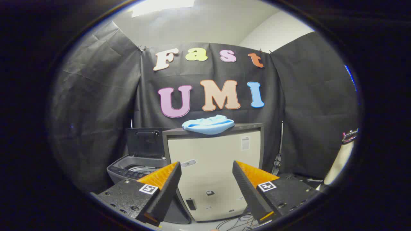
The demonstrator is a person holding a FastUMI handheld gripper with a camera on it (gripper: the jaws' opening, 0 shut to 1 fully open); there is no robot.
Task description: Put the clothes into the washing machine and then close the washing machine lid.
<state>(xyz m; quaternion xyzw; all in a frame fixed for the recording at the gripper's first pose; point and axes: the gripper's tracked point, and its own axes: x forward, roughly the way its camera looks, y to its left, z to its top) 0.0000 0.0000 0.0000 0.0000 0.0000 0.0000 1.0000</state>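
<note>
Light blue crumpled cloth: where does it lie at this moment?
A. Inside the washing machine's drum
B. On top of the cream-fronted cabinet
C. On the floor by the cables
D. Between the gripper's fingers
B: the light blue crumpled cloth rests on the dark top of the cream-fronted cabinet, well beyond the open gripper, whose fingers hold nothing; the grey washing machine stands lid-up beside the cabinet.

Staged recording booth: black cloth walls (96, 96), washing machine (135, 166), cream cabinet (215, 160).
</note>
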